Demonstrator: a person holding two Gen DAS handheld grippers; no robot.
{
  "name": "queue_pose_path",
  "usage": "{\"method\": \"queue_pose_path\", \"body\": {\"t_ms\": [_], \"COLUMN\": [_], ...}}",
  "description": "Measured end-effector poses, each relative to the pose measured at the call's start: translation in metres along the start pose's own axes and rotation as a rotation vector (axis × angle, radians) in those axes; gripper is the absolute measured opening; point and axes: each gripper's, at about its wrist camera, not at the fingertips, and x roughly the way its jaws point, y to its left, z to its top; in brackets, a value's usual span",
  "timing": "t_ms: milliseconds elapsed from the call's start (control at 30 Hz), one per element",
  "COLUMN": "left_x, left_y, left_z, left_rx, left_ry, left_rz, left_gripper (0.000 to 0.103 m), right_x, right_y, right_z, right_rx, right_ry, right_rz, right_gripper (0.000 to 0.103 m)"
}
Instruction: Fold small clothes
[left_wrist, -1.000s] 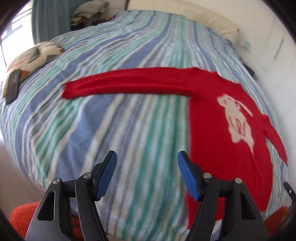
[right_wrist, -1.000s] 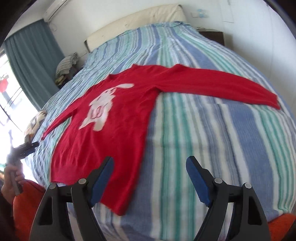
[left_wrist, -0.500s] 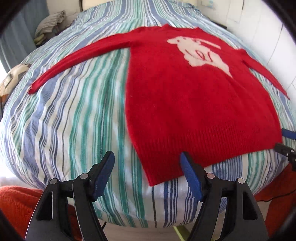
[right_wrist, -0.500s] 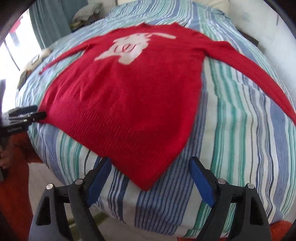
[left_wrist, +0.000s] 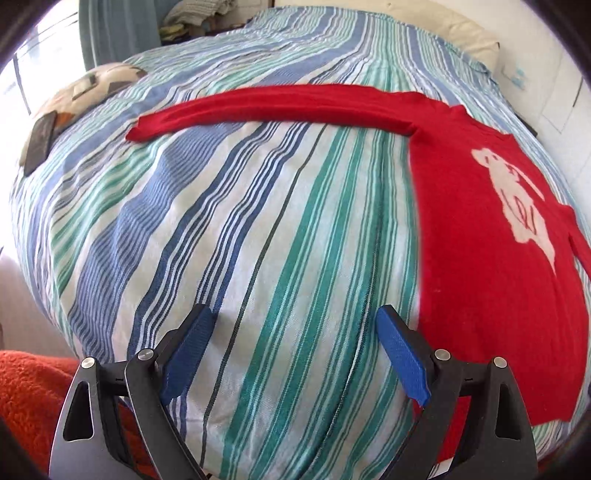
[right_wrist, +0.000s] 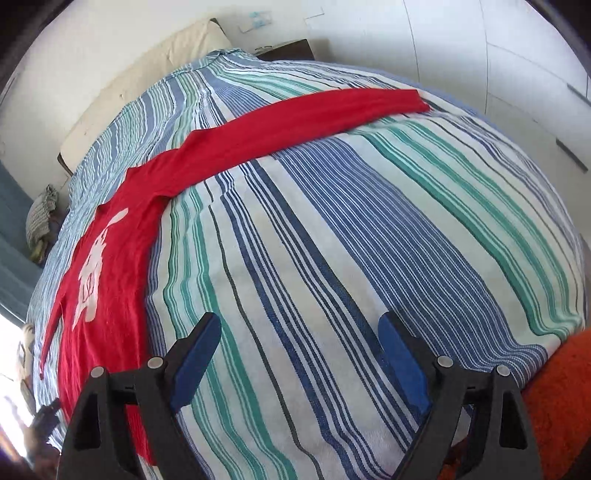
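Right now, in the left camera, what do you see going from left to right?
Patterned pillow → sleeve cuff → striped bedspread → white rabbit picture on the red sweater.

Black gripper, blue ribbed pads, silver screws

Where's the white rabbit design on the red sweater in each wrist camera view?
Left wrist view: the white rabbit design sits at the right edge, on the red sweater body.
Right wrist view: the design sits at the left edge, seen stretched and slanted.
Shared landmark: the cream headboard at the far end of the striped bedspread.
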Motion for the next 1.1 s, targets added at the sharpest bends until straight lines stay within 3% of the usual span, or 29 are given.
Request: {"method": "queue_pose_path", "body": {"t_ms": [200,333,1100], "left_x": [0.006,0.009,0.011], "left_y": [-0.007,-0.001,-0.002], "left_z": [-0.006,-0.006,-0.006], "left_rx": [0.026,-0.012,0.009], "left_ry": [0.024,0.049,0.073], "left_rz": [0.016,-0.010,-0.009], "left_gripper": [0.102,0.103,0.103], "right_x": [0.009,0.012,0.017], "right_y": [0.001,0.004,0.016], "right_z": [-0.004,-0.007,-0.013], "right_rx": [-0.016,-0.040,-0.109], "right_ry": [0.007,0.006,0.008], "right_rz": [-0.019,-0.031,-0.081], "right_gripper": [0.091,0.094,0.100]}}
